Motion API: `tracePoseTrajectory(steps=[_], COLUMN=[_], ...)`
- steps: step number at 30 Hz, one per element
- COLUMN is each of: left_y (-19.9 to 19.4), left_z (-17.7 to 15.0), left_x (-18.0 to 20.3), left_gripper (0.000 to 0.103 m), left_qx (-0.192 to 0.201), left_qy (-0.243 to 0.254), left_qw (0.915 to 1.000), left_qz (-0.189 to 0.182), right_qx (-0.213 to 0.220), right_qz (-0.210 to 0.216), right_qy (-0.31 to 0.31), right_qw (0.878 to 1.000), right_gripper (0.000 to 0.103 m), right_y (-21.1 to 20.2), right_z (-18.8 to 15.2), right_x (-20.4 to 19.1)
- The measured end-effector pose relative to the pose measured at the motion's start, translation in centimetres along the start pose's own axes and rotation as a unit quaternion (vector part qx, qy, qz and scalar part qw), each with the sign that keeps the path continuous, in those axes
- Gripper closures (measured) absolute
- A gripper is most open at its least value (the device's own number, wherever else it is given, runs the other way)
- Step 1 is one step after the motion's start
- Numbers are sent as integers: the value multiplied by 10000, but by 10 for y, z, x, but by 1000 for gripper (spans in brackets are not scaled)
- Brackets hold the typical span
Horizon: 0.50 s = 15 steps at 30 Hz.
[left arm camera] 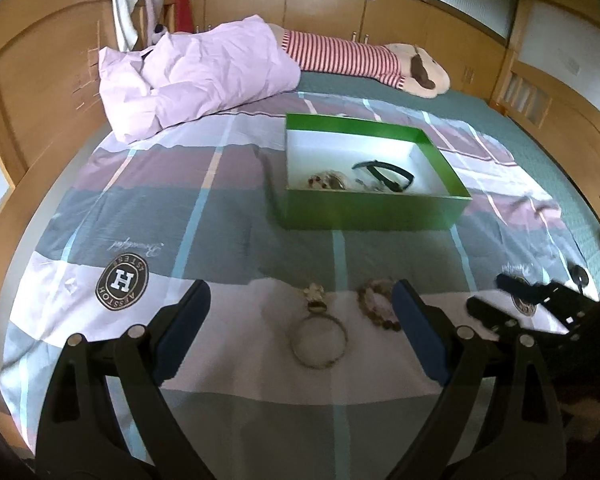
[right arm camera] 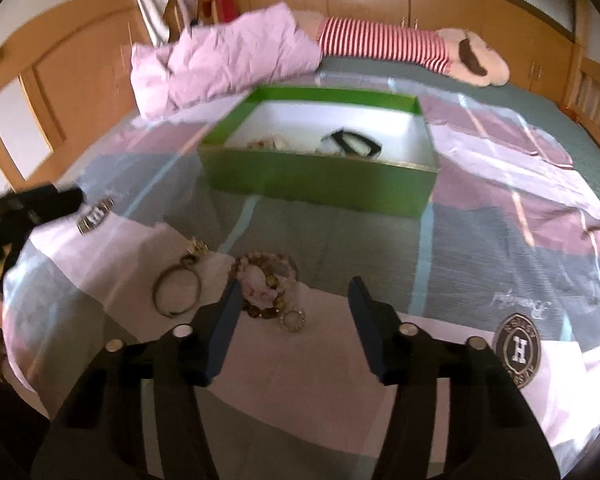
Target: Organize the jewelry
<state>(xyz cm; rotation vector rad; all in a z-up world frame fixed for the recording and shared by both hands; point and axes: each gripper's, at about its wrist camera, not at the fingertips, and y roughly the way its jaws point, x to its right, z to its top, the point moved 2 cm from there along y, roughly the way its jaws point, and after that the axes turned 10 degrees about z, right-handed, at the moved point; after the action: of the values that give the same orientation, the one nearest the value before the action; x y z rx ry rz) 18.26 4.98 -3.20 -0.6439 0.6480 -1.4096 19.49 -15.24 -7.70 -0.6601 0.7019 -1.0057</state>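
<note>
Jewelry is waiting low in both frames: a stiff metal bangle (left arm camera: 319, 342) and a beaded bracelet (right arm camera: 265, 286), light and likely slippery. Left gripper (left arm camera: 300, 332) and right gripper (right arm camera: 294, 322) are hanging released. Pinching the bangle's rim looks safest; green box (left arm camera: 372, 214) is sitting upper centre.

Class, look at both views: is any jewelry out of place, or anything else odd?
Yes. A bangle, a bead bracelet and a small ring lie loose on the bedspread, outside the green box that already holds other pieces. Nothing looks damaged. Both grippers, left and right, are open and empty.
</note>
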Motion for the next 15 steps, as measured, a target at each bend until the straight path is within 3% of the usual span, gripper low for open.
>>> tracePoseTrajectory(steps=[5, 15], left_y=[9, 11], left_z=[5, 7], left_x=[-9, -15], left_gripper=[12, 12], left_qx=[-74, -98], left_qy=[-162, -214], left_qw=[9998, 9997], left_qz=[24, 42], right_qx=[-427, -808], right_qz=[81, -79], right_qy=[137, 130], right_qw=[9990, 9966], right_gripper=[62, 73], right_y=[35, 97], right_z=[-1, 5], right_x=[7, 15])
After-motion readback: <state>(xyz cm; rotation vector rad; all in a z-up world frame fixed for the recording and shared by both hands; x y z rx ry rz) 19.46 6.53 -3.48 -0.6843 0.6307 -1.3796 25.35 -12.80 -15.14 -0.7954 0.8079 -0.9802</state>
